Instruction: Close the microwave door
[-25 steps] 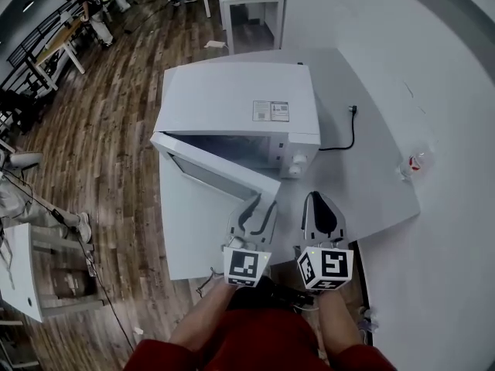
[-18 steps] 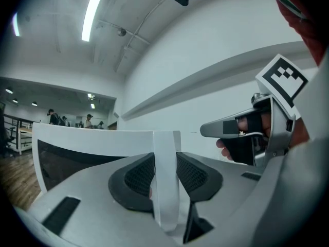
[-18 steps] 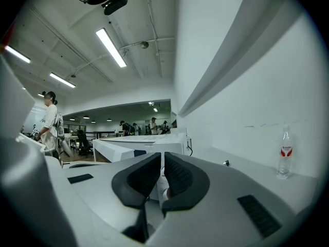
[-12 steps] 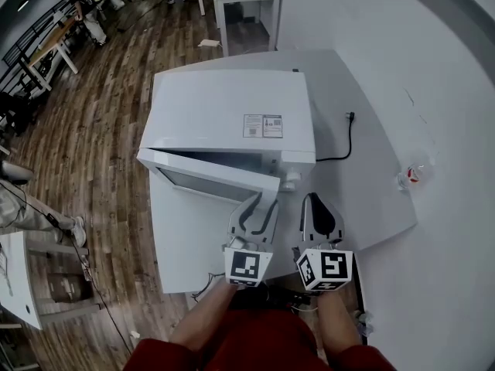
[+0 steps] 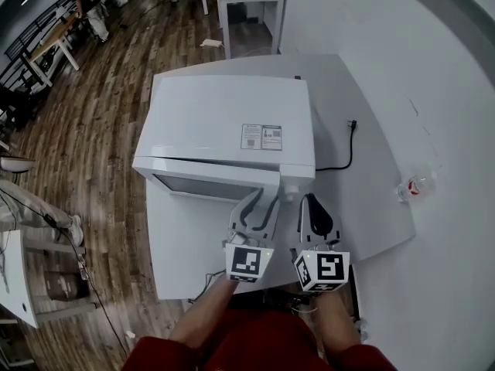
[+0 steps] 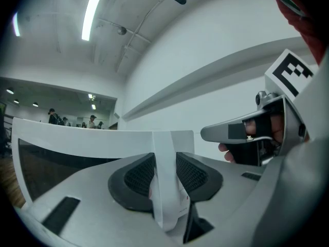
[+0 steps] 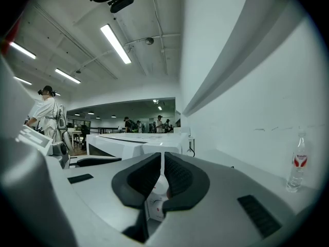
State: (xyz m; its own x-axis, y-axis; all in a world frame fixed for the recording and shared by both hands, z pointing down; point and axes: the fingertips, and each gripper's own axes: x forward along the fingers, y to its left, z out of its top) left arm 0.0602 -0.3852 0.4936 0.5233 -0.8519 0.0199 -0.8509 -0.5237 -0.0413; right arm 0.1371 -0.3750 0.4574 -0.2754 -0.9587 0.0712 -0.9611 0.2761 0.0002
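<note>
A white microwave [image 5: 224,122] stands on a grey table [image 5: 371,207]. Its door [image 5: 209,185] hangs from the left side and stands only slightly ajar. My left gripper [image 5: 265,199] is shut on the door's free right edge. In the left gripper view that white door edge [image 6: 167,189] fills the gap between the dark pads [image 6: 139,176]. My right gripper [image 5: 310,202] hovers just right of the left one, in front of the control panel, with its jaws shut and nothing held. Its view looks past the closed pads [image 7: 177,176] at the microwave [image 7: 133,140].
A black power cord [image 5: 346,149] runs from behind the microwave across the table. A small clear bottle [image 5: 410,185] with a red label lies near the table's right edge by the white wall. Wooden floor, tables and people lie to the left and beyond.
The door has swung from well open to nearly closed. Both grippers have moved forward toward the microwave, the left one carrying the door edge.
</note>
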